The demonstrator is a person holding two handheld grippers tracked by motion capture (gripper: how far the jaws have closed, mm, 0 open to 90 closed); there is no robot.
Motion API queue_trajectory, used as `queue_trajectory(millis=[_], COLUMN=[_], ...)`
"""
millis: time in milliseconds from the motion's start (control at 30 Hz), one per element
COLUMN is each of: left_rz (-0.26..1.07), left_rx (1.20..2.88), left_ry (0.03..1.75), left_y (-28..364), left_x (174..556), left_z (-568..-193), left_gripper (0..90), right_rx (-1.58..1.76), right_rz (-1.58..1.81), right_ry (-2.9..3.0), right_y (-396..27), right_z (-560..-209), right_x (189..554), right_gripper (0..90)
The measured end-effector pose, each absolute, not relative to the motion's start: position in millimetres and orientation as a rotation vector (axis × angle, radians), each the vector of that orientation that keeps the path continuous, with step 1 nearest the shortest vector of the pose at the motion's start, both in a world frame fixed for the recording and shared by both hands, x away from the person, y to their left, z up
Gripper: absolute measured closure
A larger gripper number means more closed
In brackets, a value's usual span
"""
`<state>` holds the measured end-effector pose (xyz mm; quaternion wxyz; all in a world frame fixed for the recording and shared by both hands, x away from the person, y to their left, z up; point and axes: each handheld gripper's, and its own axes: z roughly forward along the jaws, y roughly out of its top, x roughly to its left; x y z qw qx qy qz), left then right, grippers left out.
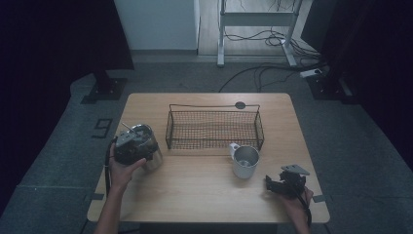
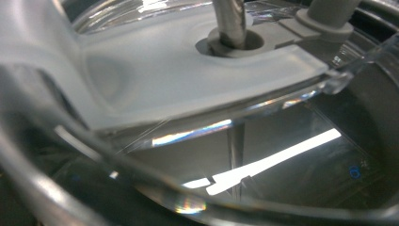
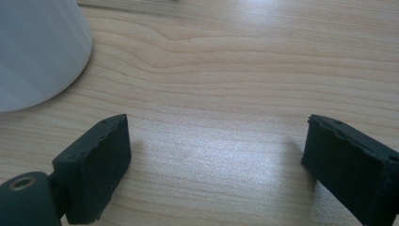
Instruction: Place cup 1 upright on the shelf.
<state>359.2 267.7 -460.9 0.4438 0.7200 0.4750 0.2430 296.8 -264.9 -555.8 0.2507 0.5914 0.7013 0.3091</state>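
A steel tumbler [image 1: 154, 157] with a clear lid [image 2: 179, 75] and a straw [image 2: 230, 19] stands at the table's left. My left gripper [image 1: 132, 144] sits right on top of it, its body covering most of the rim, and its camera looks into the lid at very close range. Its jaws are hidden. A white mug [image 1: 245, 161] stands right of centre, just in front of the basket. My right gripper [image 1: 271, 183] rests low near the front right corner, pointing left toward the mug [image 3: 37, 52]. Its jaws [image 3: 216, 141] stand apart over bare wood.
A black wire basket [image 1: 214, 108], with nothing in it, sits at the middle back of the wooden table [image 1: 195, 200]. Bare wood lies between the two hands. Cables and a stand's legs lie on the floor beyond the far edge.
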Motion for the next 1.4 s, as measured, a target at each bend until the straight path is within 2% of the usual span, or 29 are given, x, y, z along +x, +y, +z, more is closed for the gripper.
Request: queue_trajectory(millis=[1400], left_rz=[0.635], left_rx=[1.810], left_ry=[1.085], left_y=[248.6], left_x=[352.5], left_z=[-418.3], left_gripper=[3.9], right_rx=[1.612], right_rz=[0.841], right_ry=[1.903], right_y=[-265.1], right_z=[-555.8], right_x=[296.7], right_gripper=[8.7])
